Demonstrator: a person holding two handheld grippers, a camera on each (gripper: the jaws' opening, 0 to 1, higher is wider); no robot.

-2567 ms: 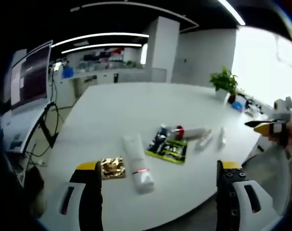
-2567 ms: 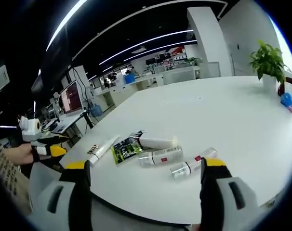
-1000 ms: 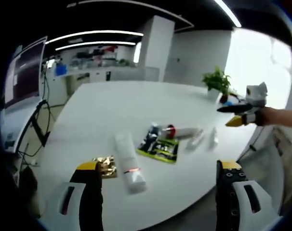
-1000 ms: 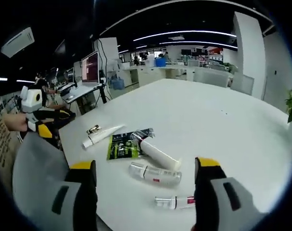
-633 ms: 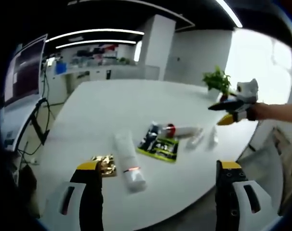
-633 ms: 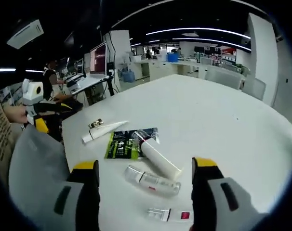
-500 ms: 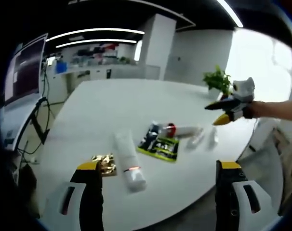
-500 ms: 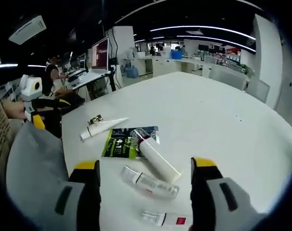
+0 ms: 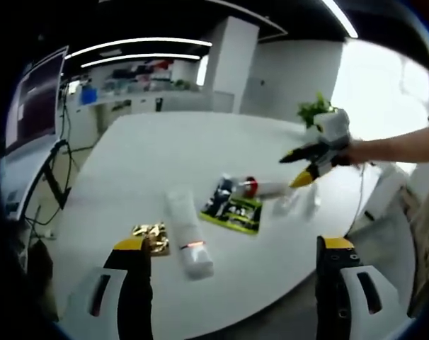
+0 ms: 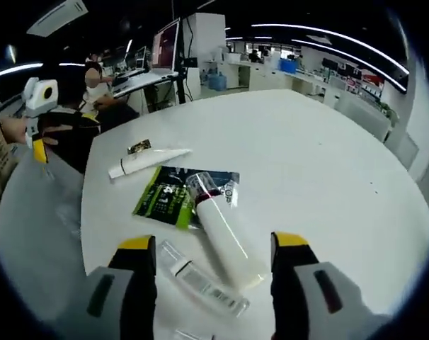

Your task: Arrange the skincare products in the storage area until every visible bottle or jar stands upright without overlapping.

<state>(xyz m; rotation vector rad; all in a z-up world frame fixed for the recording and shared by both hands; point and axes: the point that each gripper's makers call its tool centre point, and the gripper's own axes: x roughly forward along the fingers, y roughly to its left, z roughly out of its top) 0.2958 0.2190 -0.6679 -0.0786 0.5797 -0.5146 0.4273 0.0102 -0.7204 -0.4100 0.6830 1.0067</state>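
Observation:
Several skincare items lie flat on a white table (image 9: pixel 165 149). In the left gripper view there are a white tube (image 9: pixel 182 230), a gold packet (image 9: pixel 149 236), a green sachet (image 9: pixel 232 212), a white bottle (image 9: pixel 264 188) with a red band, and two small clear bottles (image 9: pixel 289 202). My left gripper (image 9: pixel 232 244) is open, back from the table's near edge. My right gripper (image 9: pixel 306 161) hovers over the white bottle. In the right gripper view, my right gripper (image 10: pixel 214 242) is open, with the white bottle (image 10: pixel 221 234) lying between its jaw tips. A small clear bottle (image 10: pixel 200 280) lies beside it.
The green sachet (image 10: pixel 165 198) and white tube (image 10: pixel 147 161) lie to the left beyond the bottle. A potted plant (image 9: pixel 315 112) stands at the table's far right. Desks with monitors (image 10: pixel 165 42) and a seated person (image 10: pixel 94 78) are in the background. The left gripper (image 10: pixel 37 127) hangs off the table's edge.
My right gripper has moved in over the table and lowered toward the lying white bottle, which now sits between its jaw tips. My left gripper has stayed about where it was.

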